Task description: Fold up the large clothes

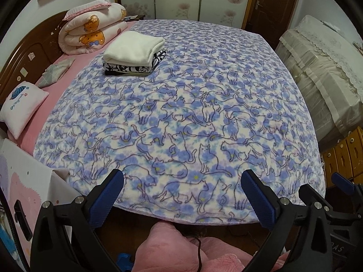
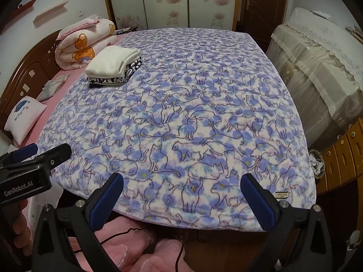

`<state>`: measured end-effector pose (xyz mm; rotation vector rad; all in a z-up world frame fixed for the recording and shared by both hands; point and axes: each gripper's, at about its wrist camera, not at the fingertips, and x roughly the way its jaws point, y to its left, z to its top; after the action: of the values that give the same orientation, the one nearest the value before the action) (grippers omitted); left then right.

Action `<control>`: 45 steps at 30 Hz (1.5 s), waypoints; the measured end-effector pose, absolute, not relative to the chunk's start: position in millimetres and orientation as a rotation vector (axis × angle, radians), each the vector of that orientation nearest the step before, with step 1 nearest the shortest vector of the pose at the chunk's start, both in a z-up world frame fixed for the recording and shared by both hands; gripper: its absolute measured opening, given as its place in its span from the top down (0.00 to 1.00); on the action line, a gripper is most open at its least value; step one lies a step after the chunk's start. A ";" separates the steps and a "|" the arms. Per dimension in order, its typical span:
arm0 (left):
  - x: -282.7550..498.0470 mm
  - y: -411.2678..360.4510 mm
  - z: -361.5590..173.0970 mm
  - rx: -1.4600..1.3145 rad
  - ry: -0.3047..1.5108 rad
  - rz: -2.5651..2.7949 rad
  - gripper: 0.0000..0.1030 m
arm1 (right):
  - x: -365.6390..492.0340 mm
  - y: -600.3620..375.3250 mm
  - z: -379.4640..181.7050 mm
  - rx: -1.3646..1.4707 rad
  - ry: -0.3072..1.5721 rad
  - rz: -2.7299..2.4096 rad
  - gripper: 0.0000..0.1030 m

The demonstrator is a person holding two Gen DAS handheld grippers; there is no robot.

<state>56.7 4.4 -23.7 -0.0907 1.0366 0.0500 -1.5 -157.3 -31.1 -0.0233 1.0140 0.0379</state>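
The cat-print blanket [image 1: 181, 117] lies spread flat over the bed, its long axis running from the near edge toward the far wardrobe. Both the left gripper [image 1: 181, 192] and right gripper [image 2: 181, 192] hover above the near hem, jaws wide apart, holding nothing. Best pinch the two near corners evenly. A pile of folded clothes [image 1: 133, 52] sits far left.

1. We see a fleecy, matt cloth blanket [image 1: 181, 113] printed with cats.
2. We note a soft cream folded garment [image 1: 133, 48] on a smoother black-and-white one [image 1: 127, 69].
3. The headboard [image 1: 29, 54] is glossy dark wood.
4. Each claw [image 1: 182, 179] is matt black plastic with ribbed blue pads [image 1: 256, 195] and shiny metal bolts.
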 end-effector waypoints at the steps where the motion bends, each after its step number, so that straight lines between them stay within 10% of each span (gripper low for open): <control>1: 55.8 4.2 -23.2 -0.085 1.034 0.053 0.01 | -0.2 -159.4 -33.3 -0.011 1.027 0.033 0.00; 45: 57.6 6.9 -24.9 -0.006 1.039 -0.012 0.01 | -4.1 -142.3 -27.0 -0.034 1.001 -0.019 0.00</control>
<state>57.6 6.9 -24.9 -0.0058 1.0390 -0.0116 -4.1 -142.3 -27.0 -0.0343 1.0005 -0.0190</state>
